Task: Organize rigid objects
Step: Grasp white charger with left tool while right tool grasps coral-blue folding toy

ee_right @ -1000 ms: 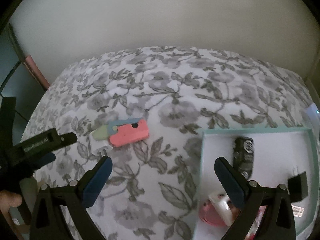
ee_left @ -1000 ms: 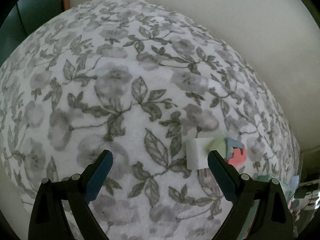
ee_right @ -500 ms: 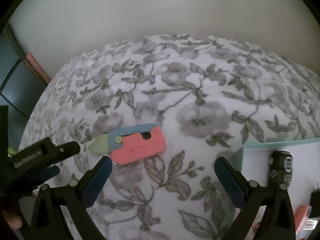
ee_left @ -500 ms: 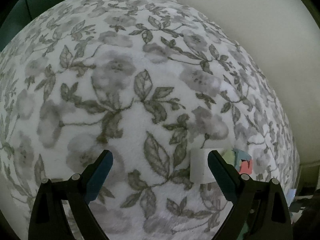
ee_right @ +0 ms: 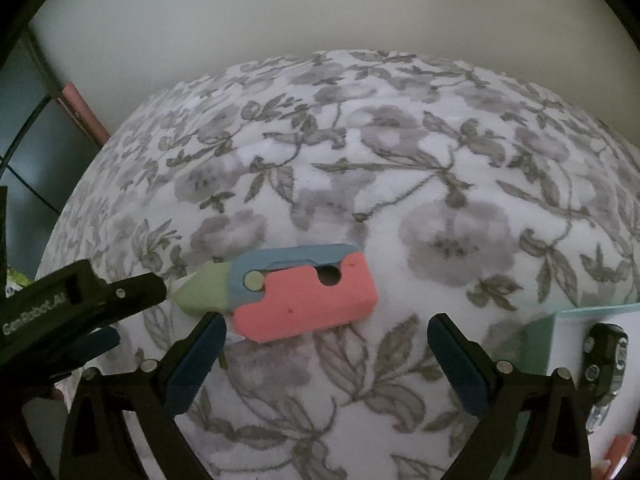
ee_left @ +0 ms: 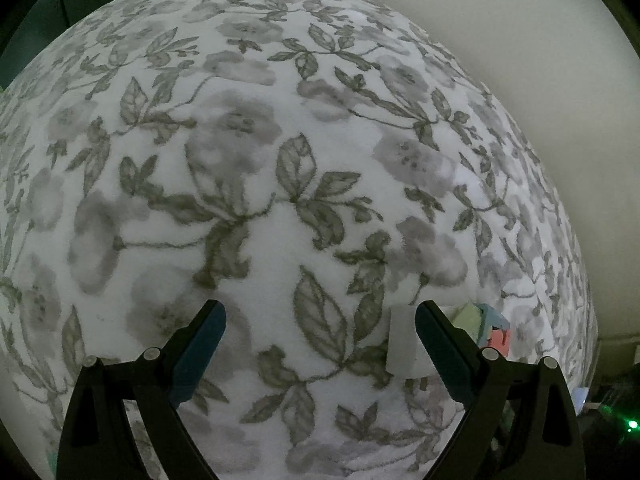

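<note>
Hovering low over the floral cloth (ee_right: 400, 184), the right gripper (ee_right: 326, 330) has its jaws spread wide and empty, the pink, blue and green toy (ee_right: 308, 300) lying flat just beyond its fingertips. Left gripper (ee_left: 320, 318) likewise wide open, holding nothing; a small white block (ee_left: 402, 340) sits touching the inner face of its right finger, the toy just past it. Teal-rimmed tray (ee_right: 560, 320) at right holds a black object (ee_right: 606, 354).

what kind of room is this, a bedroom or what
Probably a bedroom or other home room: a soft floral blanket covers the surface, a plain wall stands behind it, and a tray of small things sits on it.
</note>
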Tool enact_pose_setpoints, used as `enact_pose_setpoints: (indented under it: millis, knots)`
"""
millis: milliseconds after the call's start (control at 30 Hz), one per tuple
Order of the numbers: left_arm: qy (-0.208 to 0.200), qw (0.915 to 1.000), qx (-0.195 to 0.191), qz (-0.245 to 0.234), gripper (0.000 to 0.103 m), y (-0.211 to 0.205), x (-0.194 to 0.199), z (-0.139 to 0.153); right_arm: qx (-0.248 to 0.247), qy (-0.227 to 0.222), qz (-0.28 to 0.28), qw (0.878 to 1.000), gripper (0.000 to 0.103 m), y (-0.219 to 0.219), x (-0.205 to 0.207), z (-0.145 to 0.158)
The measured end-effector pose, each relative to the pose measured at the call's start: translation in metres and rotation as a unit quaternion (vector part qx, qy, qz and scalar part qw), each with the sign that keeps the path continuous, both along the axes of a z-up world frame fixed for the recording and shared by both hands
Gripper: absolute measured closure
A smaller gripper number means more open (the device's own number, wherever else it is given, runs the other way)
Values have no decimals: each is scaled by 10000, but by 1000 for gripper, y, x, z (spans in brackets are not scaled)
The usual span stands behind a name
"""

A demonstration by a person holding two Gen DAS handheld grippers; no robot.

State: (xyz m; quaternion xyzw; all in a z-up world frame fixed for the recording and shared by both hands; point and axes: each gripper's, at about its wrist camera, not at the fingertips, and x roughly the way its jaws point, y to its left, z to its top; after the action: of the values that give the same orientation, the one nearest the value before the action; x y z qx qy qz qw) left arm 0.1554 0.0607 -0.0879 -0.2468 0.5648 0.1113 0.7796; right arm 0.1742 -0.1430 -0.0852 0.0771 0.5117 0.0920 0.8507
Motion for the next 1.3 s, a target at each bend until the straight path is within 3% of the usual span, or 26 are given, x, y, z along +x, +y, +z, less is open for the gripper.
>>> enact_pose_setpoints:
  millis: [100, 333, 833, 1000, 1133, 1300]
  knots:
    - [32, 10000, 11, 19, 7, 2, -1, -2, 138, -33, 19, 9999, 7, 1, 4, 0]
    - [24, 10000, 77, -9, 7, 1, -2, -2, 310, -107, -11, 9995, 31, 1, 7, 1]
    - [-7, 9987, 65, -504, 7, -30, 8, -2, 160, -21, -473, 9987, 31, -26, 6, 1]
    - [-64, 9965, 47, -830, 7, -48, 15, -3, 109, -29, -458, 9989, 31, -25, 6, 2]
    - [-57, 9965, 62, -831, 7, -49, 17, -9, 63, -35, -406, 9992, 31, -26, 6, 2]
    - [-98, 9952, 335, -919, 7, -55, 19, -9, -52, -47, -312, 9995, 31, -24, 4, 2]
